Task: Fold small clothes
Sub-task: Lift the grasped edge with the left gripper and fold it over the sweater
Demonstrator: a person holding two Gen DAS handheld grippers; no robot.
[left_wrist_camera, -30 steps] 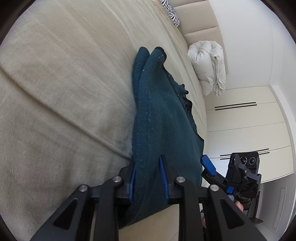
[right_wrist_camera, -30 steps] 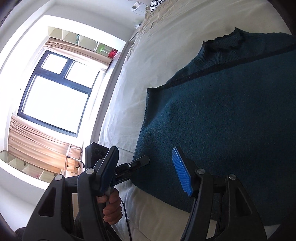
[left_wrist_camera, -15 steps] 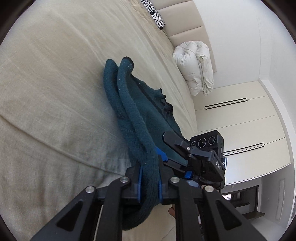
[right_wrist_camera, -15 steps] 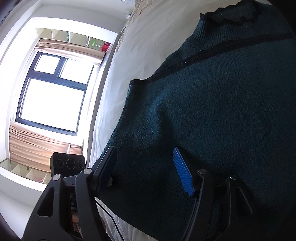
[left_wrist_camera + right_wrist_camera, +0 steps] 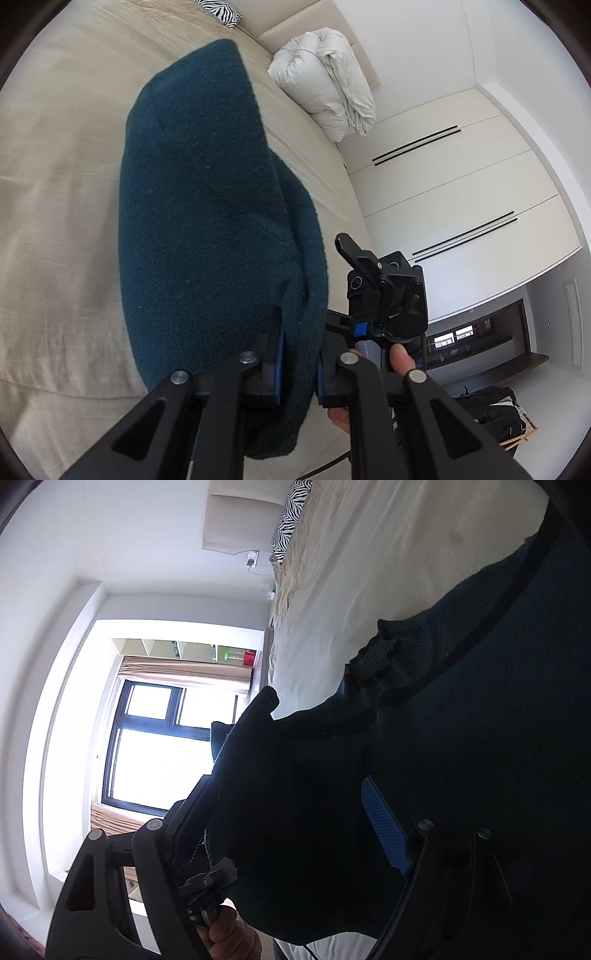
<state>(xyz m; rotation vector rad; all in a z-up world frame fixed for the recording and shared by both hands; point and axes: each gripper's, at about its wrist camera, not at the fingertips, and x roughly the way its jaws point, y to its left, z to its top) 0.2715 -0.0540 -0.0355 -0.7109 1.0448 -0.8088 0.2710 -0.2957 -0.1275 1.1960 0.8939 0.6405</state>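
Fold's halfway: left hand-held gripper [image 5: 298, 363] clamped on the sweater [image 5: 207, 221], lifting it off the bed [image 5: 55, 184]; right hand-held gripper [image 5: 291, 830] just opened wide, cloth loose between.

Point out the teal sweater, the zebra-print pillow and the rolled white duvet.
teal sweater [image 5: 199, 206], left wrist view, on its lifted knit body.
zebra-print pillow [image 5: 219, 7], left wrist view, on its striped face.
white duvet [image 5: 325, 77], left wrist view, on the bundle's middle.

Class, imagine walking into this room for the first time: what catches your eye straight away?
The dark teal sweater dominates, lifted off the beige bed with one edge clamped in the left tongs. The right tongs have just been opening, with sweater cloth between their fingers. Behind lie a rolled white duvet and a zebra-striped pillow.
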